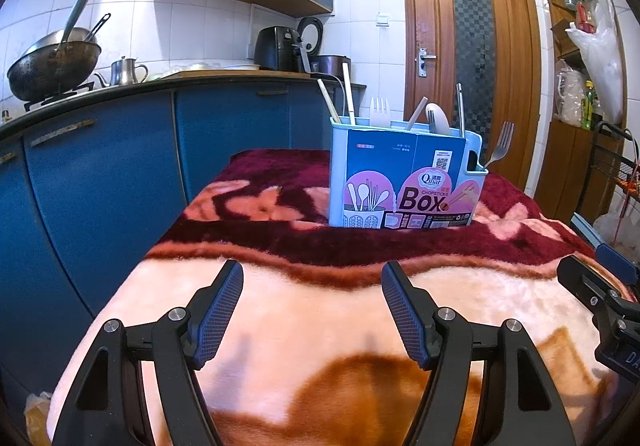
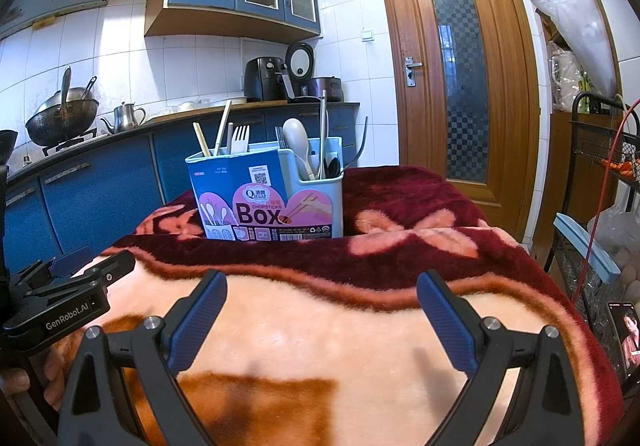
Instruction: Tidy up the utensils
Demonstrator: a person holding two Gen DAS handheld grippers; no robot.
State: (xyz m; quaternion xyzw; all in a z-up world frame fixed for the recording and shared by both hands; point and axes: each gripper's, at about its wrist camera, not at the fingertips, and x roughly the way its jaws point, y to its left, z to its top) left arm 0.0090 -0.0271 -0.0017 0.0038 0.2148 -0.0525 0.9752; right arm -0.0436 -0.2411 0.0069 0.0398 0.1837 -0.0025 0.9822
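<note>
A light blue utensil box [image 1: 404, 177] with a pink "Box" label stands on the dark red far part of the blanket. Chopsticks [image 1: 348, 93], a white plastic fork [image 1: 379, 109], a white spoon [image 1: 438, 117] and a metal fork [image 1: 502, 143] stick out of it. The right wrist view shows the same box [image 2: 266, 195] with a grey-white spoon [image 2: 298, 139] and a white fork [image 2: 240, 137]. My left gripper [image 1: 312, 286] hovers open over the pale blanket, well short of the box, nothing between its fingers. My right gripper [image 2: 322, 294] is open and empty too, beside the left one.
A thick patterned blanket [image 1: 320, 326] covers the table. Blue kitchen cabinets [image 1: 100, 165] run along the left, with a wok [image 1: 52, 65], kettle and air fryer on the counter. A wooden door [image 1: 472, 45] stands behind. A wire rack [image 2: 600, 173] is at the right.
</note>
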